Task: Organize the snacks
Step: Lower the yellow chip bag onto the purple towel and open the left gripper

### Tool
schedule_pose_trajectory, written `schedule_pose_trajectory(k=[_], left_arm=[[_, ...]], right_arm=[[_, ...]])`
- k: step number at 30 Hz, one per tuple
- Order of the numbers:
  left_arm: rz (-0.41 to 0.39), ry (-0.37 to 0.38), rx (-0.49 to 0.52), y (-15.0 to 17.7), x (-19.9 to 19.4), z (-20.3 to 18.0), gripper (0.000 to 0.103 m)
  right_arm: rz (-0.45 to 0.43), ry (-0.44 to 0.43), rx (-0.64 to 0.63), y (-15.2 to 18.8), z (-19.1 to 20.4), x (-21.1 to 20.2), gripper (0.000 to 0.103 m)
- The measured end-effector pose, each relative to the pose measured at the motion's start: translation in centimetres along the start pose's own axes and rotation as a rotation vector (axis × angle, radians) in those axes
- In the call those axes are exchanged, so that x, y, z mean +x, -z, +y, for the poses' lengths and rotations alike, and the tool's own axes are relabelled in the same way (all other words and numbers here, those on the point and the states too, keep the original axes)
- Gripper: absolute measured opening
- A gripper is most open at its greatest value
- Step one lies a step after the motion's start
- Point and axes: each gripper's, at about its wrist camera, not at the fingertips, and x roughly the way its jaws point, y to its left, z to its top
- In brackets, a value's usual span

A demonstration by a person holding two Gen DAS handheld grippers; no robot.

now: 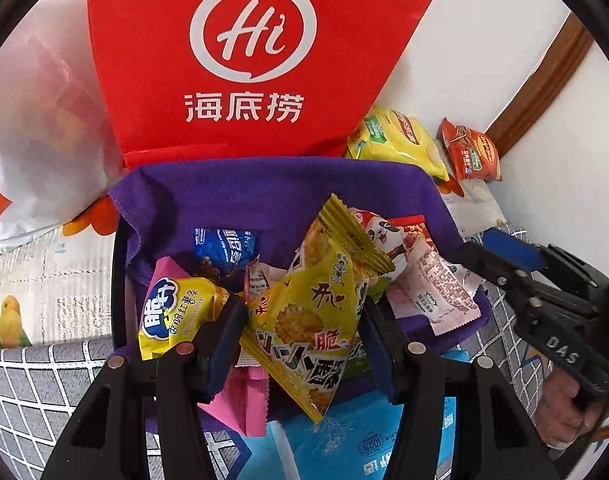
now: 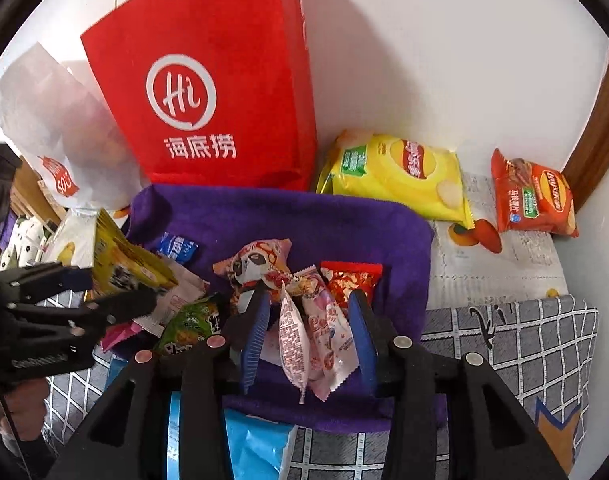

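A yellow rice-cracker packet (image 1: 304, 312) is clamped by the left gripper (image 1: 300, 332) above the purple-lined basket (image 1: 272, 188). Only the right wrist view shows a pink packet (image 2: 324, 340) between the right gripper (image 2: 310, 340) pads, contact unclear. A checked cloth (image 2: 524, 344) covers the table by a white wall (image 2: 444, 60).

White wall (image 2: 424, 60) behind, brown wood trim (image 2: 596, 136) at right corner. Counter under grey grid cloth (image 2: 504, 344), newsprint-pattern cover (image 2: 504, 264) with fruit and bird prints nearer wall. Light even, soft shadows.
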Motion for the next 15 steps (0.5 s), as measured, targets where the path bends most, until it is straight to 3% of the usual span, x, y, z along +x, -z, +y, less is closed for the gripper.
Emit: schedule_pose_trajectory(k=[15], left_arm=[[0.018, -0.004, -0.001, 0.02, 0.75, 0.0, 0.055]], right_arm=[[0.008, 0.013, -0.001, 0.02, 0.06, 0.09, 0.043]])
